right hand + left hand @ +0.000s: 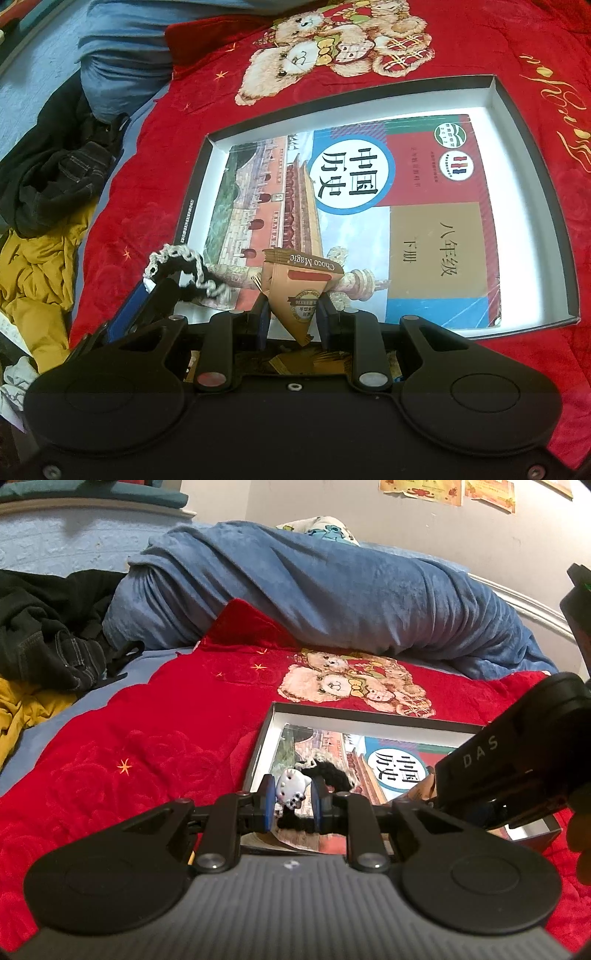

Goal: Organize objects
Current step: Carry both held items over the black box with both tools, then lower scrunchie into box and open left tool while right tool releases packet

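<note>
Red plush fills most of what we see: a bedspread [155,206] printed with teddy bears [332,40], spread over a bed, with a rolled blue blanket [314,590] lying along its far side near the wall. To the left of the spread we find a heap of black clothing [48,627] and a mustard-yellow garment [40,266] beside it.

On the red spread sits a shallow open box [532,206], dark outside and white inside. A history textbook [406,206] lies flat in it, covering most of the bottom.

Over the near left corner of the box we hold the left gripper [293,801]. Its blue-padded jaws stand nearly closed, pinched on a black hair scrunchie [328,779] that carries a small white cat charm [291,784]; the scrunchie's pale ruffled edge hangs above the textbook's corner.

Just beside it, over the near edge of the box, we hold the right gripper [293,317]. Its jaws are likewise narrowed, clamped on a brown triangular Choco Magic packet [303,291], which stands tilted above the book cover.
</note>
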